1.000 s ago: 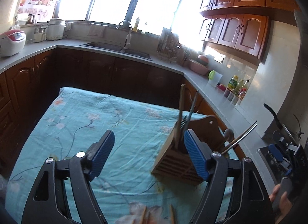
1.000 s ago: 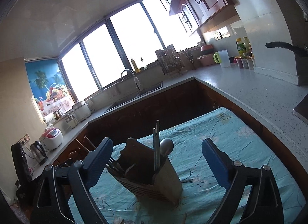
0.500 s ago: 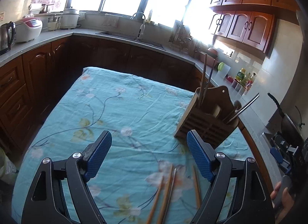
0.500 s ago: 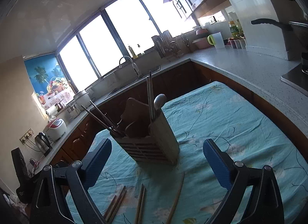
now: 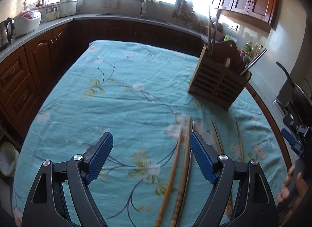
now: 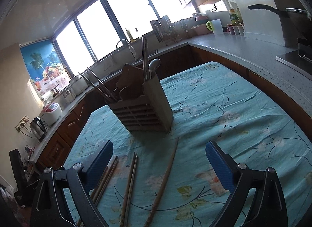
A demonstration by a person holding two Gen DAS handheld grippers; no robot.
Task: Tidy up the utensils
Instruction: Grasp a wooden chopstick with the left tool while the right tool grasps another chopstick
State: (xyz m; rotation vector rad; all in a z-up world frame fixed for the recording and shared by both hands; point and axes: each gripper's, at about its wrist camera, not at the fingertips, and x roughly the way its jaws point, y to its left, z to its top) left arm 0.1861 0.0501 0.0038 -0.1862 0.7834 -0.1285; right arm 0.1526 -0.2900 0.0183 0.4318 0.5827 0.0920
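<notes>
A slatted wooden utensil holder [image 5: 218, 84] [image 6: 145, 109] stands on the teal floral tablecloth [image 5: 120, 98] [image 6: 224, 109], with chopsticks and a spoon sticking out of it. Several loose wooden chopsticks [image 5: 173, 170] [image 6: 163, 180] lie on the cloth in front of it. My left gripper [image 5: 150, 145] hovers open over the cloth, its right finger beside the nearest chopsticks and nothing between the pads. My right gripper [image 6: 159, 156] is open too, with chopsticks lying below the gap between its fingers. At the right edge of the left wrist view, a hand [image 5: 288, 186] holds the right gripper's handle.
Dark wood cabinets and a grey countertop [image 6: 243, 49] wrap around the table. A kettle [image 6: 39, 127] and rice cooker [image 5: 27, 22] stand on the left counter, a sink [image 5: 140, 10] under the windows. A pan handle [image 5: 284, 74] juts in at the right.
Both grippers have dropped and tilted down toward the table. The loose chopsticks, out of sight at first, now lie in front of the fingers, and the holder sits farther back in both views.
</notes>
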